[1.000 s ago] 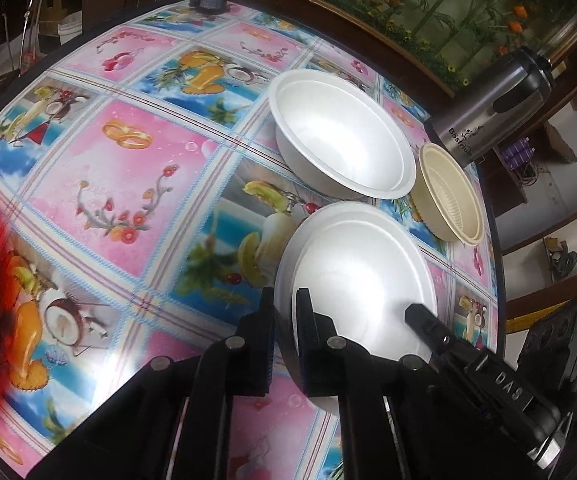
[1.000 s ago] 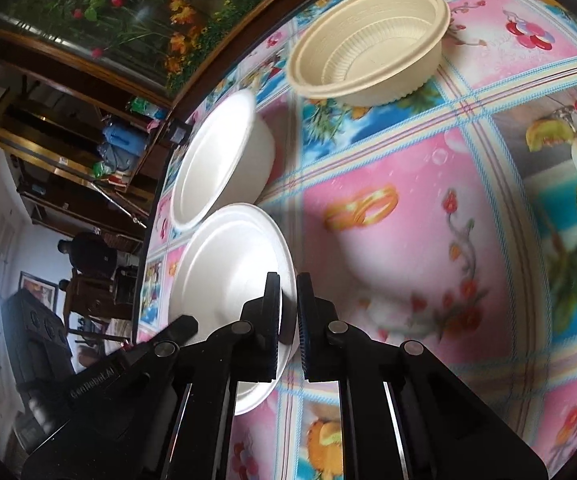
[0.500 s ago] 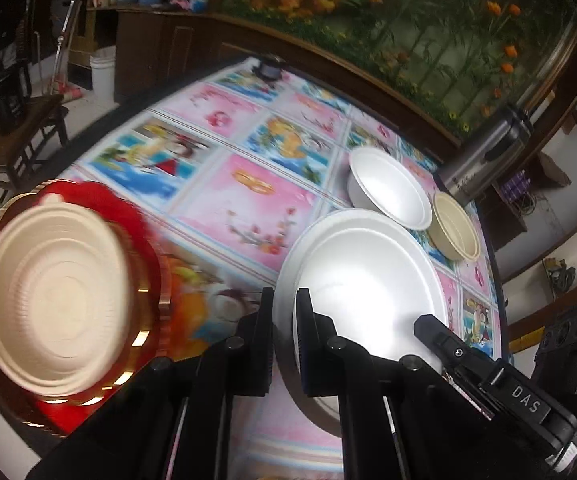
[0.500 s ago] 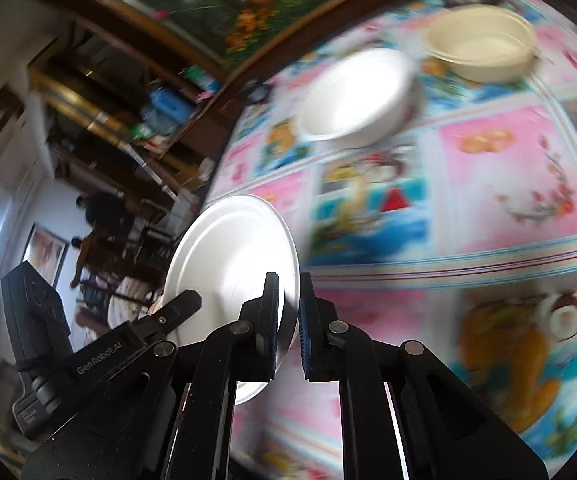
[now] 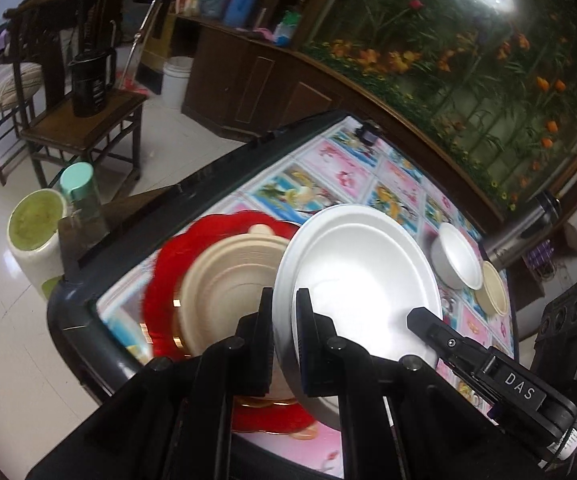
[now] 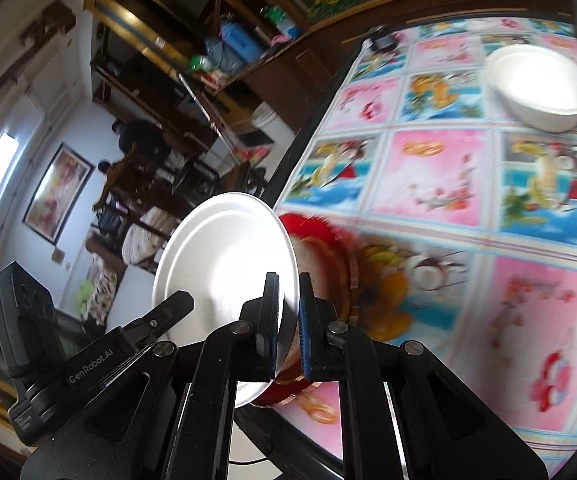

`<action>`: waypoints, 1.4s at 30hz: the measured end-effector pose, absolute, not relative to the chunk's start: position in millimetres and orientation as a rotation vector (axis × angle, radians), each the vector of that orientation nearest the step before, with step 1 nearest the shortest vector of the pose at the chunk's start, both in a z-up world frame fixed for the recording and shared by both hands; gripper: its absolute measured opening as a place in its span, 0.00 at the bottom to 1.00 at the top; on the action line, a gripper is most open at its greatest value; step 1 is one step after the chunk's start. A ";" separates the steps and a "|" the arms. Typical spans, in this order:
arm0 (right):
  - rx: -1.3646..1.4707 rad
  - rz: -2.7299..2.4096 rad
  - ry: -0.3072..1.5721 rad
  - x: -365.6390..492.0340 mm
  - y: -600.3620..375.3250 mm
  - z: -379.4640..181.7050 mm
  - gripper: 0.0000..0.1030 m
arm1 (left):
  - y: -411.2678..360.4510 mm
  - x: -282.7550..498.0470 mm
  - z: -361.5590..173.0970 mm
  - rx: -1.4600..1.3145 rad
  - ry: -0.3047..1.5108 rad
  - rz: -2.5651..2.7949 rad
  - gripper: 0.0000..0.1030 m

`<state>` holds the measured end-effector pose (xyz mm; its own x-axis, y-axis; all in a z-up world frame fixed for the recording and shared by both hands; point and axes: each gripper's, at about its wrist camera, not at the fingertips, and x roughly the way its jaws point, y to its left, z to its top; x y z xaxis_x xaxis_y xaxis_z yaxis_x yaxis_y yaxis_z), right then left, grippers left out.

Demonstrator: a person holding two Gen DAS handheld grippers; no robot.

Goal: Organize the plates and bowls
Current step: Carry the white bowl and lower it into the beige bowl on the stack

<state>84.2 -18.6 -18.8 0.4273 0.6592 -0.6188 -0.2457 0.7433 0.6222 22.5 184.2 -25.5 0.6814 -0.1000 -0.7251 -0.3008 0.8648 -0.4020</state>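
Both grippers, left gripper (image 5: 284, 336) and right gripper (image 6: 287, 320), are black with round screws; blue-looking pads line the fingers.

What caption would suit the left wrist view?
Both grippers carry a white plate above a beige plate on the red tray.

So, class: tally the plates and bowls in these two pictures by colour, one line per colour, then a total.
White: 2 (plate held by both grippers, left, right; bowl)
Beige: 2 (plate on the red one; bowl)
Red: 1 (plate)
Total: 5
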 end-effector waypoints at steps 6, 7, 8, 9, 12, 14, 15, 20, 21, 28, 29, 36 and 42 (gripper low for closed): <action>0.395 0.575 1.007 89.2 23.4 -33.9 0.08 | 211.8 25.9 -55.2 -0.561 0.881 0.153 0.07; 0.375 0.566 1.006 89.2 27.8 -36.3 0.08 | 214.9 27.2 -60.6 -0.569 0.895 0.154 0.07; 0.347 0.553 1.002 87.6 32.7 -38.1 0.08 | 216.8 28.3 -65.4 -0.575 0.906 0.153 0.08; 0.322 0.541 0.995 85.8 35.0 -38.9 0.08 | 218.2 29.3 -69.2 -0.577 0.914 0.152 0.08; 0.247 0.508 0.971 84.2 46.1 -41.6 0.08 | 221.1 29.5 -74.3 -0.567 0.918 0.160 0.08; 0.204 0.492 0.951 81.6 51.5 -42.2 0.08 | 220.8 30.7 -74.5 -0.557 0.920 0.163 0.08; 0.179 0.483 0.939 80.4 54.4 -42.2 0.08 | 221.4 30.9 -74.8 -0.553 0.920 0.163 0.08; 0.108 0.448 0.894 75.0 59.1 -43.5 0.09 | 220.8 28.9 -68.5 -0.515 0.897 0.154 0.10; 0.100 0.445 0.894 74.9 59.4 -44.3 0.10 | 220.8 28.0 -66.5 -0.507 0.891 0.150 0.10; 0.018 0.429 0.850 65.1 67.0 -42.6 0.18 | 223.1 26.0 -57.7 -0.457 0.863 0.162 0.14; 0.001 0.422 0.837 63.6 68.3 -41.0 0.18 | 223.2 27.3 -58.8 -0.453 0.871 0.162 0.14; 0.007 0.399 0.830 63.4 61.4 -38.9 0.18 | 229.1 28.9 -61.8 -0.443 0.892 0.185 0.14; 0.089 0.390 0.793 65.4 37.9 -27.3 0.18 | 236.1 20.4 -49.9 -0.455 0.842 0.210 0.14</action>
<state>65.4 37.9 -27.3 0.6341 0.3738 -0.6769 -0.3081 0.9250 0.2223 20.4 236.1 -49.9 0.6525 0.0007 -0.7578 -0.3545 0.8841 -0.3044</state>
